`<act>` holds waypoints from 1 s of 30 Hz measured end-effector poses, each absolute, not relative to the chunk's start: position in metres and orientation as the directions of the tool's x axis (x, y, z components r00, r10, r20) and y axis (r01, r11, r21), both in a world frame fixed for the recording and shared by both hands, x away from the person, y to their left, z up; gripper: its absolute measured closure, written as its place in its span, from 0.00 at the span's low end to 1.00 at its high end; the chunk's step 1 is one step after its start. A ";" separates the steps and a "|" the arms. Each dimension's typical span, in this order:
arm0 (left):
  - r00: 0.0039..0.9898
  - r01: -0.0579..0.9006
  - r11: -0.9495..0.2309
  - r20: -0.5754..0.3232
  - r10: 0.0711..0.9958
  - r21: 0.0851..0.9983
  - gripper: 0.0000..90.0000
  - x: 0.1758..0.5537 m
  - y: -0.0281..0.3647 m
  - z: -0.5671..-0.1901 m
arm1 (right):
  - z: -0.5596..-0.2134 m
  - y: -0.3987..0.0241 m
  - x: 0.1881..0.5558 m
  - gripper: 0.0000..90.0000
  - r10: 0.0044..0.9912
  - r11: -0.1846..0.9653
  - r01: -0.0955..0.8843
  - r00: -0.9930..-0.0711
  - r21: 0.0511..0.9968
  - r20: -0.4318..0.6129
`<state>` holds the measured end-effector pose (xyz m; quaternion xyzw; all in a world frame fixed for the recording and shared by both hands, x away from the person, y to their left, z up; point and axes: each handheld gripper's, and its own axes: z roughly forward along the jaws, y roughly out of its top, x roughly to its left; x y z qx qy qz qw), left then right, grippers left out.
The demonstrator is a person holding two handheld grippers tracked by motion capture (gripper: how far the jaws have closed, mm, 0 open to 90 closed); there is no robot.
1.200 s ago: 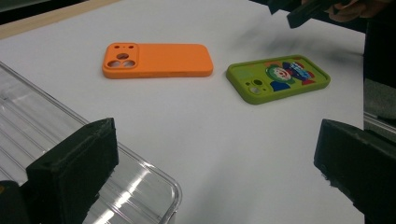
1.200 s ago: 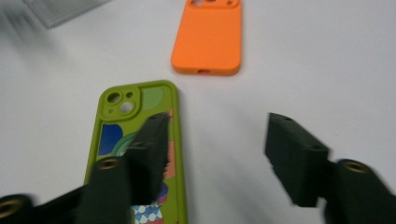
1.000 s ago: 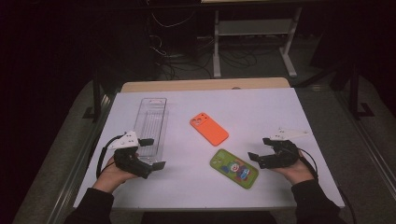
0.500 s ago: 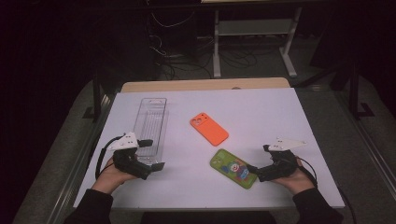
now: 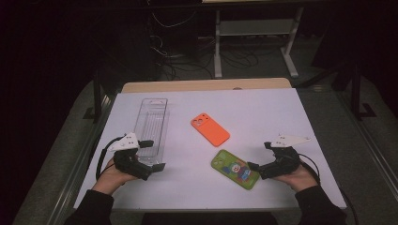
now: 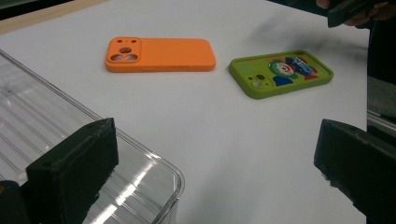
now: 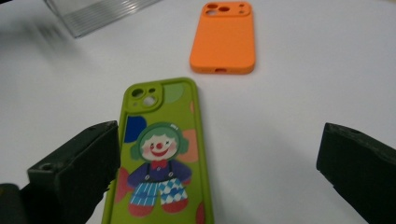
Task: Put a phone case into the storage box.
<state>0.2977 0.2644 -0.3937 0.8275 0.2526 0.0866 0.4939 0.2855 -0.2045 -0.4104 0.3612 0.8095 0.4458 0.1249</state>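
Reaching with my right claw, jaws spread wide and just opened further with nothing pinched, I sit right at the near end of the green clown case, which lies flat on the counter. One jaw hangs over its edge, so closing now could skid it or clip only the rim. My left claw is wide too, empty, touching the clear tray left of the green case. That tray holds nothing; the orange case lies just beyond.
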 end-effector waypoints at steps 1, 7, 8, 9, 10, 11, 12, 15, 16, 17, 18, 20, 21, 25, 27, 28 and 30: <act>0.857 0.333 -0.383 -0.107 0.504 0.861 0.00 0.298 0.264 -0.394 | -0.409 -0.204 0.286 0.00 0.702 0.337 0.471 -0.703 0.815 0.116; 0.857 0.333 -0.381 -0.108 0.504 0.862 0.00 0.298 0.264 -0.394 | -0.401 -0.201 0.289 0.00 0.698 0.346 0.460 -0.708 0.818 0.104; 0.855 0.337 -0.377 -0.113 0.506 0.863 0.00 0.298 0.264 -0.394 | -0.401 -0.201 0.289 0.00 0.698 0.346 0.460 -0.708 0.818 0.104; 0.854 0.339 -0.376 -0.115 0.507 0.862 0.00 0.298 0.264 -0.393 | -0.398 -0.199 0.290 0.00 0.698 0.346 0.459 -0.708 0.819 0.102; 0.854 0.340 -0.375 -0.116 0.507 0.863 0.00 0.298 0.264 -0.393 | -0.398 -0.199 0.290 0.00 0.698 0.346 0.459 -0.708 0.819 0.102; 0.854 0.339 -0.374 -0.116 0.507 0.863 0.00 0.298 0.264 -0.393 | -0.396 -0.198 0.290 0.00 0.699 0.345 0.461 -0.708 0.817 0.104; 0.855 0.337 -0.373 -0.115 0.507 0.864 0.00 0.298 0.264 -0.393 | -0.393 -0.195 0.292 0.00 0.696 0.351 0.459 -0.711 0.816 0.100; 0.856 0.333 -0.376 -0.110 0.505 0.865 0.00 0.299 0.265 -0.393 | -0.388 -0.191 0.295 0.00 0.685 0.373 0.454 -0.723 0.809 0.090; 0.856 0.334 -0.373 -0.112 0.506 0.866 0.00 0.298 0.265 -0.393 | -0.388 -0.191 0.295 0.00 0.685 0.373 0.454 -0.723 0.809 0.090; 0.856 0.333 -0.372 -0.112 0.505 0.866 0.00 0.299 0.265 -0.393 | -0.386 -0.189 0.295 0.00 0.683 0.376 0.453 -0.725 0.808 0.089; 0.856 0.332 -0.373 -0.111 0.504 0.866 0.00 0.299 0.265 -0.393 | -0.384 -0.188 0.296 0.00 0.682 0.378 0.451 -0.726 0.808 0.087; 0.855 0.335 -0.371 -0.114 0.506 0.866 0.00 0.298 0.265 -0.393 | -0.381 -0.185 0.297 0.00 0.677 0.382 0.448 -0.731 0.808 0.085; 0.855 0.336 -0.372 -0.114 0.506 0.865 0.00 0.299 0.265 -0.393 | -0.379 -0.181 0.299 0.00 0.674 0.388 0.447 -0.734 0.806 0.082; 0.855 0.336 -0.373 -0.114 0.506 0.865 0.00 0.299 0.265 -0.393 | -0.378 -0.176 0.301 0.00 0.665 0.407 0.451 -0.742 0.795 0.081; 0.856 0.334 -0.375 -0.111 0.505 0.865 0.00 0.299 0.265 -0.393 | -0.378 -0.172 0.303 0.00 0.662 0.418 0.460 -0.745 0.783 0.085; 0.855 0.335 -0.375 -0.112 0.506 0.865 0.00 0.299 0.265 -0.393 | -0.379 -0.171 0.304 0.00 0.656 0.427 0.455 -0.751 0.782 0.079; 0.856 0.335 -0.375 -0.112 0.505 0.864 0.00 0.299 0.265 -0.393 | -0.378 -0.165 0.307 0.00 0.645 0.443 0.450 -0.761 0.775 0.073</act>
